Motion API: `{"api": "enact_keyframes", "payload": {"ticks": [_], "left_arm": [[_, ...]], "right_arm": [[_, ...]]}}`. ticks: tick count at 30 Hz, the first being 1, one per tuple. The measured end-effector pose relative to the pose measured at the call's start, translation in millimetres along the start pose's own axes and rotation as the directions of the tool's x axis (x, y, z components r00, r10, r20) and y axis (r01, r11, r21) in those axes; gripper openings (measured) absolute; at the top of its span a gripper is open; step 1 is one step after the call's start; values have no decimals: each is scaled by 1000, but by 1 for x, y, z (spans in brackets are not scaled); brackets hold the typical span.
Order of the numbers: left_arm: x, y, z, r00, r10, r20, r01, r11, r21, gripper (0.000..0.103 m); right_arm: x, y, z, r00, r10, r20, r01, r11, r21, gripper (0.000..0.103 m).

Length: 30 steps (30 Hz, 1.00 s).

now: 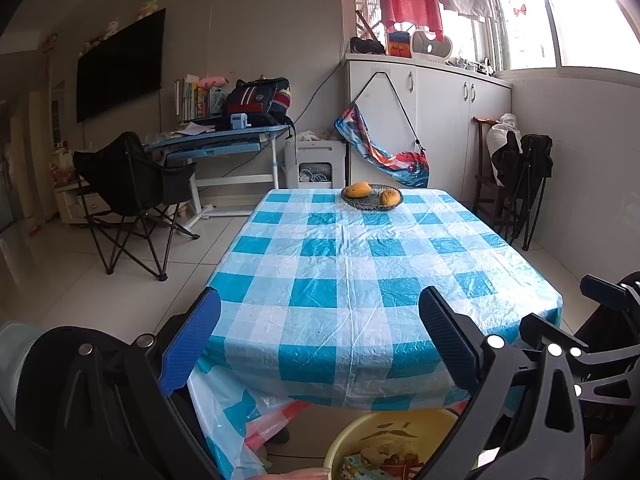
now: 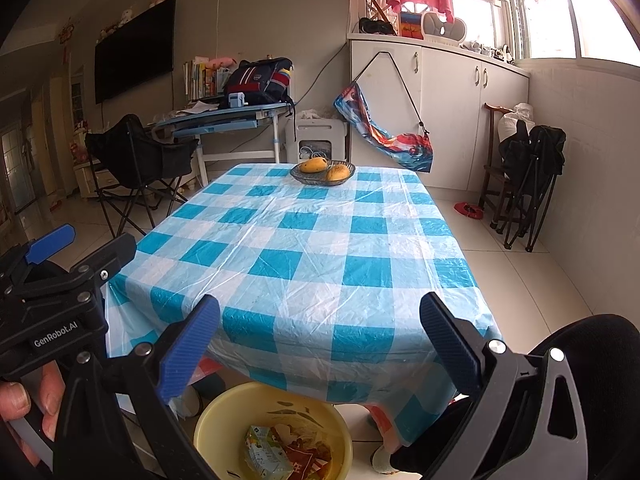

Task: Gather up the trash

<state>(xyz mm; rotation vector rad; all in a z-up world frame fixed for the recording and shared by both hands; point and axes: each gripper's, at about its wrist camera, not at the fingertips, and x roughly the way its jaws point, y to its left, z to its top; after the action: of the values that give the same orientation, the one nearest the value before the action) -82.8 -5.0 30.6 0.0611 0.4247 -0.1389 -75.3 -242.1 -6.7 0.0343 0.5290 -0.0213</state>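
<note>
Both grippers: left gripper [image 1: 320, 336] and right gripper [image 2: 320, 340], fingers wide, empty.
Table [image 2: 304, 248]: no trash visible; only fruit bowl [image 2: 322, 172].
Basin [image 2: 224, 420]: wrappers [image 2: 280, 452] inside; judged done, so check table edges.

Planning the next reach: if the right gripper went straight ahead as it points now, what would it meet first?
Probably the tablecloth near the table's front edge. The right gripper is open and empty; the fruit bowl lies far beyond. Depth is uncertain.

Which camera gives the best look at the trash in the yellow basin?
The right wrist view: the yellow basin shows almost whole, with wrappers inside. The left wrist view catches only part of it, cut off by the frame edge and the tongs.
</note>
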Motion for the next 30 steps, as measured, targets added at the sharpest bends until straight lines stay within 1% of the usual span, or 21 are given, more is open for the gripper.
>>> {"api": "enact_keyframes", "payload": {"ticks": [9,15,18,21,23,25,27,30], "left_arm": [[-1,-1,0,1000,-4,7,4,1000,19,96],[-1,0,1,1000,-9,10,8,1000,10,96],[0,2,1,999,-42,-7,42,999,-16,96],[5,10,1,995,-94,-41,91,993,-80,96],[6,15,2,993,-112,-45,107,989,-103,96],[5,17,4,994,-99,-35,95,990,-100,96],[5,17,6,998,-62,-31,59,995,-84,96],[10,21,8,999,-20,-49,16,996,-92,96]], "right_arm": [[0,0,0,1000,0,-1,0,1000,1,96],[1,1,-2,1000,4,-9,-4,1000,0,96],[2,0,-2,1000,7,-13,-7,1000,0,96],[2,0,-2,1000,7,-14,-7,1000,2,96],[1,0,-2,1000,9,-17,-9,1000,8,96],[1,-3,0,1000,11,-20,-10,1000,25,96],[1,-7,4,1000,16,-20,-15,999,40,96],[10,-13,14,999,21,-41,-18,998,52,96]]}}
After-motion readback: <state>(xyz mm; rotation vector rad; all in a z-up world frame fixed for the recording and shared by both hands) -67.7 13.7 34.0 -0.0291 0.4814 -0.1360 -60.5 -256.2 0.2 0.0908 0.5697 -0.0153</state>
